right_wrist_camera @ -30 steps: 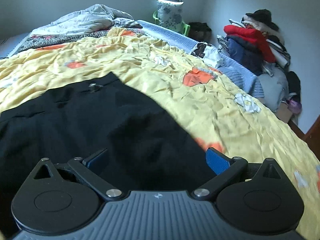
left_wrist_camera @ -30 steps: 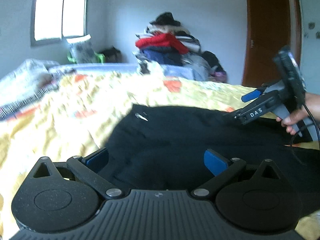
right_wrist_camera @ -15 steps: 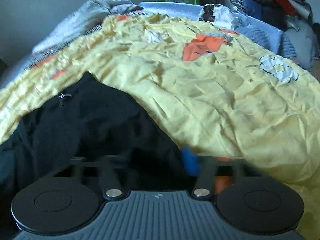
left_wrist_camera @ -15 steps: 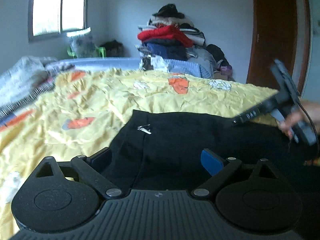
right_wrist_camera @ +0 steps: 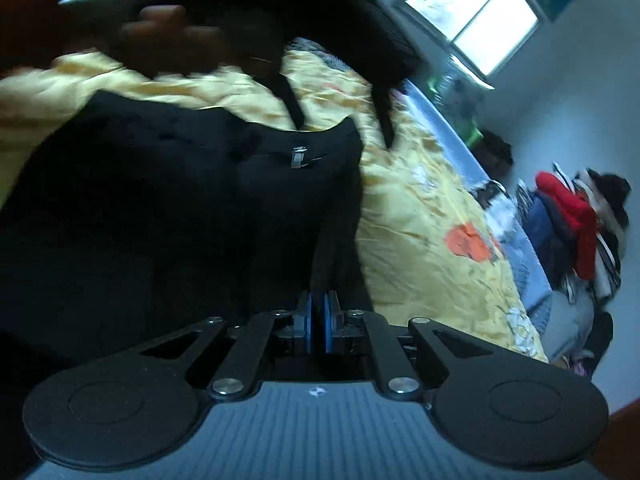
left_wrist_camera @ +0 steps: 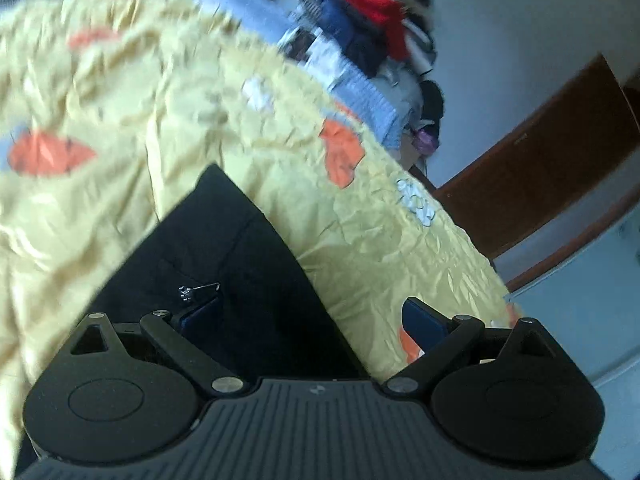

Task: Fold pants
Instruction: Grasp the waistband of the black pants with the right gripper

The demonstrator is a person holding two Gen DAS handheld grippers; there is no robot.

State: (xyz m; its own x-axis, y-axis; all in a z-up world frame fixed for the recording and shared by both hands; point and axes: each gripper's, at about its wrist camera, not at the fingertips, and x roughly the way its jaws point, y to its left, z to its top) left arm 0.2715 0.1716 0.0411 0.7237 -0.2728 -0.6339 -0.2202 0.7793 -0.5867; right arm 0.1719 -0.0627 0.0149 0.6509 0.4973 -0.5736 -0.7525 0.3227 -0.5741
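Pants [left_wrist_camera: 224,256] flat on the bedspread [left_wrist_camera: 380,248], clothes pile [left_wrist_camera: 372,40] beyond the bed.

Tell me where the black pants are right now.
The black pants lie on the yellow bedspread, low and left in both wrist views; the right claw is shut on their edge.

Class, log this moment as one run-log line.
left gripper: open over pants | right gripper: shut on pants edge | bedspread: yellow

The left gripper [left_wrist_camera: 310,312] stands wide apart; the right gripper [right_wrist_camera: 316,322] is pinched together.
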